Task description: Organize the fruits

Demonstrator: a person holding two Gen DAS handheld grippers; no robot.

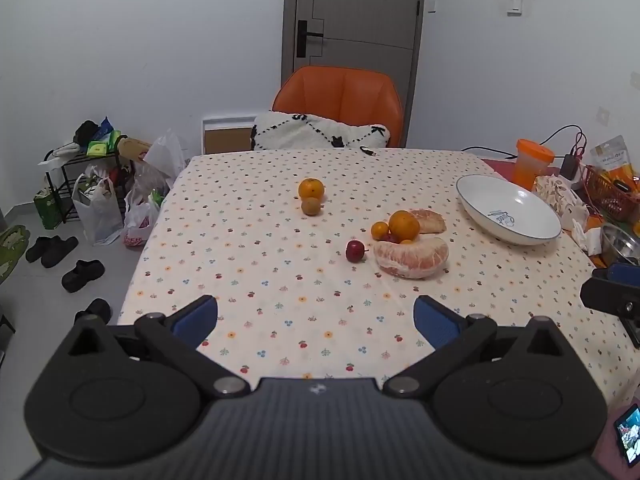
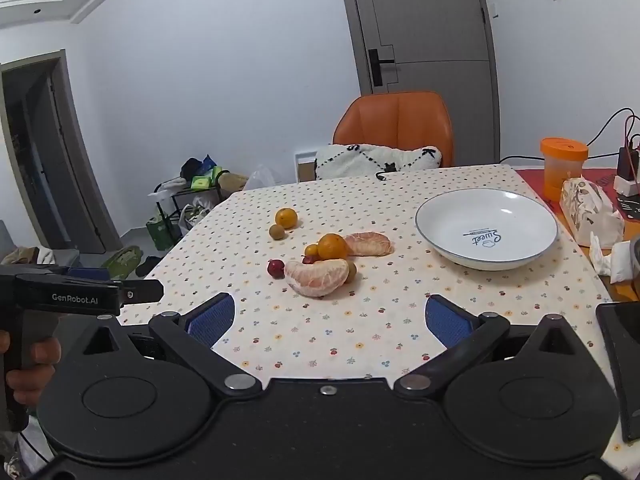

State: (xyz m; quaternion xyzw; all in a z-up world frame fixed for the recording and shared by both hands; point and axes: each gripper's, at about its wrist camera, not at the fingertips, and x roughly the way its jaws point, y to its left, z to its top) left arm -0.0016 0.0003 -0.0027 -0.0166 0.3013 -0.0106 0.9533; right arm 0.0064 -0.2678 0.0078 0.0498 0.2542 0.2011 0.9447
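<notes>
Fruit lies on the dotted tablecloth (image 1: 280, 280). A large peeled pomelo piece (image 1: 412, 258) (image 2: 318, 278) sits mid-table with an orange (image 1: 404, 225) (image 2: 333, 246), a small orange fruit (image 1: 379, 230) and a second pomelo piece (image 1: 430, 221) (image 2: 369, 244) behind it. A small red fruit (image 1: 355, 251) (image 2: 275, 268) lies to its left. Farther back are another orange (image 1: 311, 189) (image 2: 286, 217) and a brown fruit (image 1: 311, 205) (image 2: 277, 231). An empty white bowl (image 1: 508, 208) (image 2: 486, 228) stands at the right. My left gripper (image 1: 316, 316) and right gripper (image 2: 330, 316) are open, empty, near the front edge.
An orange chair (image 1: 340, 104) with a white cushion stands behind the table. An orange cup (image 2: 562, 166), a tissue pack (image 2: 588, 212), cables and a red basket (image 1: 608, 192) crowd the right side. Bags, shoes and a rack (image 1: 80, 184) lie on the floor left.
</notes>
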